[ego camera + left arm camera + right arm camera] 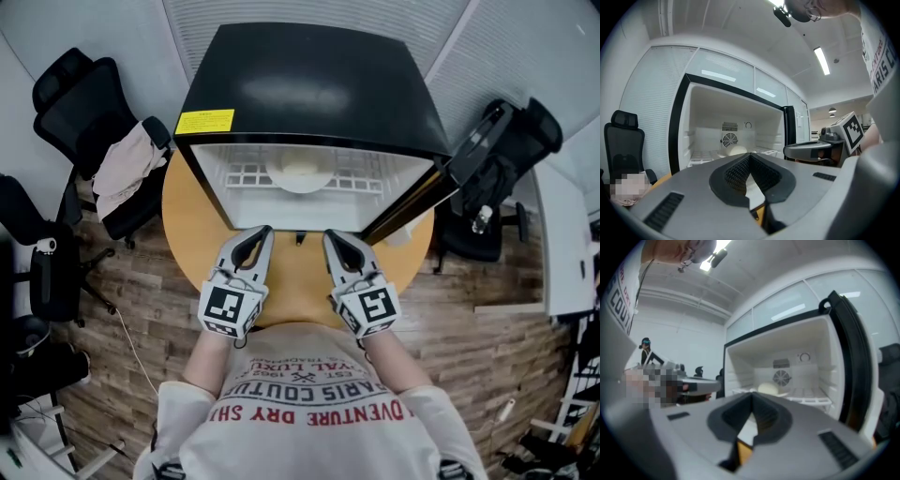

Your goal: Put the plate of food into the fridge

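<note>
A small black fridge (309,84) stands on a round wooden table (187,225), its door (441,183) swung open to the right. Inside, a white plate with pale food (300,173) sits on the wire shelf; it also shows in the left gripper view as a pale mound (736,151) and in the right gripper view (768,389). My left gripper (260,234) and right gripper (331,239) hover side by side just in front of the fridge opening. Both are shut and hold nothing. The left gripper's tips (750,155) and the right gripper's tips (752,405) meet.
A black office chair (84,94) with a pale cloth (127,169) draped on it stands left of the table. Another black chair (506,150) stands right, behind the open door. The floor is wood planks with cables at the left.
</note>
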`<state>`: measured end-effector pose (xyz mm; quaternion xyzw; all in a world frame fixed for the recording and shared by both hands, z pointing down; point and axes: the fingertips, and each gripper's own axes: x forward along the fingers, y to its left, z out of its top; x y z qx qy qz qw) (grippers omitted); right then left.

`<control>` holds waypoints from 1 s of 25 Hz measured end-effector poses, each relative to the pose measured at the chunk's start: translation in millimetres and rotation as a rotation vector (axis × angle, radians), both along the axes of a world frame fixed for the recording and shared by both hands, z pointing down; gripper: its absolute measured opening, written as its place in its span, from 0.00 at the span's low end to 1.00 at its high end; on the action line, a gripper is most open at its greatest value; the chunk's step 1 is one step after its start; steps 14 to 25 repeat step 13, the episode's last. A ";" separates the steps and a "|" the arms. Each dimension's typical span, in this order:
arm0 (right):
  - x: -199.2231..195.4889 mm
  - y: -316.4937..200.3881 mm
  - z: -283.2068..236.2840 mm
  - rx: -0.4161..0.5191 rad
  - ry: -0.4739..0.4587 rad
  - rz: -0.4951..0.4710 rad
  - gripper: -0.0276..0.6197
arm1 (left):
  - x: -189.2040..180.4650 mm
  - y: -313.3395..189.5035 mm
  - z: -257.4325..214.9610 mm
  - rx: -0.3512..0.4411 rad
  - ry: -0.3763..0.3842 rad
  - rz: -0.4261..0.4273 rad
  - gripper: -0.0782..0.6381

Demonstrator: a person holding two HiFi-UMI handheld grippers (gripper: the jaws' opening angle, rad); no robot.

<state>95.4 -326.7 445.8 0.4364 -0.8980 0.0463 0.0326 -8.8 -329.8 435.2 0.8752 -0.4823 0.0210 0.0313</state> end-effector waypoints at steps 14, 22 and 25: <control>-7.8 -3.9 -7.2 -0.016 -0.048 -0.004 0.09 | -5.1 -2.2 1.5 -0.007 -0.005 -0.002 0.15; -7.8 -3.9 -7.2 -0.016 -0.048 -0.004 0.09 | -5.1 -2.2 1.5 -0.007 -0.005 -0.002 0.15; -7.8 -3.9 -7.2 -0.016 -0.048 -0.004 0.09 | -5.1 -2.2 1.5 -0.007 -0.005 -0.002 0.15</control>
